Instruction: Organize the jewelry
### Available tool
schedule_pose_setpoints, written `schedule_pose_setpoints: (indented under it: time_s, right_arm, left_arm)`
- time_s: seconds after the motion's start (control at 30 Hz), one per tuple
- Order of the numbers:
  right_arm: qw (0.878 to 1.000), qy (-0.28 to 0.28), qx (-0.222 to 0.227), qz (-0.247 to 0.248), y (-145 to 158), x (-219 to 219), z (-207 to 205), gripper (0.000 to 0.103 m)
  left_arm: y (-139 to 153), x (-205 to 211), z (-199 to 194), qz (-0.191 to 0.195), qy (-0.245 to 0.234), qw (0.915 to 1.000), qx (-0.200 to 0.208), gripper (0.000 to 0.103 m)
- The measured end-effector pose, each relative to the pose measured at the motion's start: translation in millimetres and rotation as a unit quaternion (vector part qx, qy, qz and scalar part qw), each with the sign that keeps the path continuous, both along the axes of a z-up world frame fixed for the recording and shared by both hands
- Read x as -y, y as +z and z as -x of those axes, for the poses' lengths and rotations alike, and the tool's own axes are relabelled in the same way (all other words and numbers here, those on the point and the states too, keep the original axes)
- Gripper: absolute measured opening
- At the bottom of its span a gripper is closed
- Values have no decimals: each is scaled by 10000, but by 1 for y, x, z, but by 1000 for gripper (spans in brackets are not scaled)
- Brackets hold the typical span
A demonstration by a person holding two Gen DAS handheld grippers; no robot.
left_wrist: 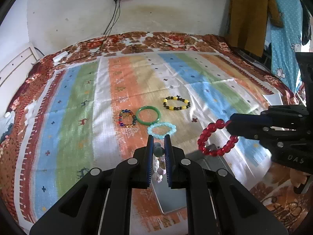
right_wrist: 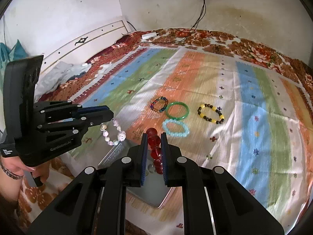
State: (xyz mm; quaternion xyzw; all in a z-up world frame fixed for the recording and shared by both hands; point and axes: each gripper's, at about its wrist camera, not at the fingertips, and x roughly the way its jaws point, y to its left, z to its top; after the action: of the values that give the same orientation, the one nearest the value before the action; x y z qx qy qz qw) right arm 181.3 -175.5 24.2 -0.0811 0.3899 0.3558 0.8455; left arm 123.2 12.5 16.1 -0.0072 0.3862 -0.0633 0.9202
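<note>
Right wrist view: metal tray (right_wrist: 156, 200) holds one small bead (right_wrist: 150, 168).

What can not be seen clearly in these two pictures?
- Grey tray: in both views the gripper bodies hide most of it, so its contents are unclear.
- Pale bracelet: left view shows only a few beads between the left gripper jaws.
- Red bracelet: right view shows only a bead column inside the right gripper.
- Person: only a hand, cut by the edge.
</note>
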Motion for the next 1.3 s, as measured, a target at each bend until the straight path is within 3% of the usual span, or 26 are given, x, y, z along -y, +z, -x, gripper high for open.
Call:
schedule_pose_setpoints:
  time_s: [0.3,0.37,0.43,0.47,0.53,0.63,0.97,1.3]
  right_arm:
    - [9989,361,-211,212,-13,-5,13,14]
    - [9987,440,-171,206,-14,-6,15,15]
    - [9990,389,-201,97,-11,-5,13,25]
    - [9992,342,-201,75,-11,-3,12,37]
    - [9997,151,-157,107,-10,2,8,41]
    - [9998,-51,-167,108,-12,8,1,50]
    - [9988,-398,-224,198,-21,13,-17,59]
    - [9974,-560,-343,307,-31,8,-38,60]
  left_arm:
    - [-10,11,9,-12,-379,9990,-216,12]
    - [-10,11,9,-125,-331,9992,-169,27]
    - [-8,4,7,-81,-205,9997,-143,28]
    - [-8,2,7,-51,-162,9997,-149,30]
    - [-8,-7,4,-45,11,9999,-152,30]
    - [-11,-18,0,-63,224,9995,-200,39]
    - [-19,-29,-15,-262,555,9978,-251,67]
    - [-21,-42,-31,-263,745,9965,-278,76]
